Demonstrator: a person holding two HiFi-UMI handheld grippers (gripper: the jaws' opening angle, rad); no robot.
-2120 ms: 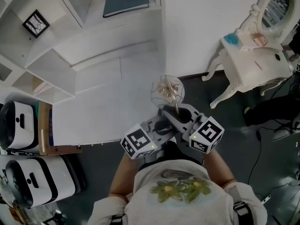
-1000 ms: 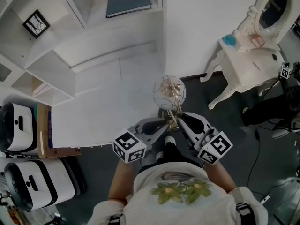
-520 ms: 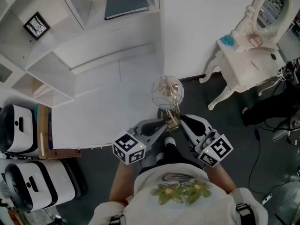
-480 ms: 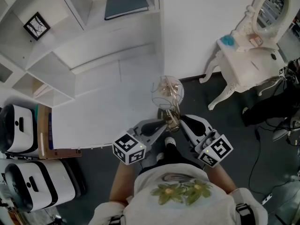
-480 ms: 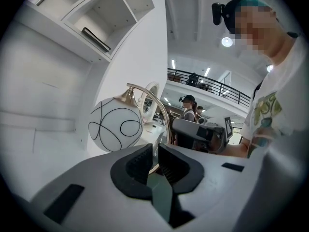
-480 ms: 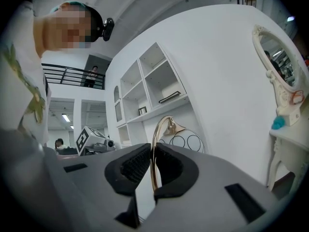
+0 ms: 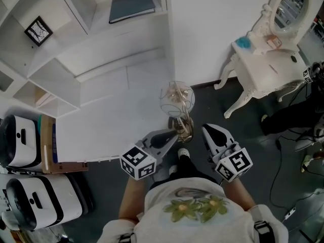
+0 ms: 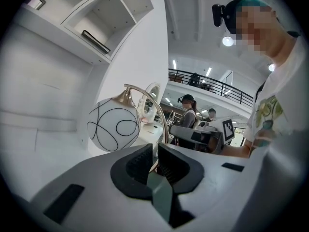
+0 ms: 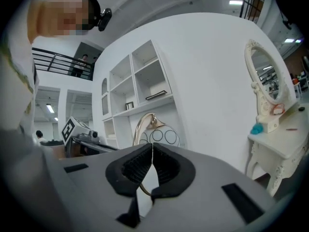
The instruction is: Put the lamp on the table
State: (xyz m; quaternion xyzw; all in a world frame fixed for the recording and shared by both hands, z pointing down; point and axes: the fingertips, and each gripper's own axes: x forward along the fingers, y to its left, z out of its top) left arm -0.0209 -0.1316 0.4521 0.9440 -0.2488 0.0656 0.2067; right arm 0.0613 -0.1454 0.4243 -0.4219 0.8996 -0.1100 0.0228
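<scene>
Pulling my right tool [image 7: 207, 130] away closed and empty, I carry the lamp [image 7: 177, 100] clamped in my left tool [image 7: 174, 134] alone, apparently still short of the surface [image 7: 111, 120].

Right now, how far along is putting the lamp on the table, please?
Done: the lamp is up at the white table's right edge. In hand: the left gripper is shut on its brass stem; the right gripper is shut, empty, apart from it. Left: the base seems past the edge, over dark floor, so setting it down remains.
</scene>
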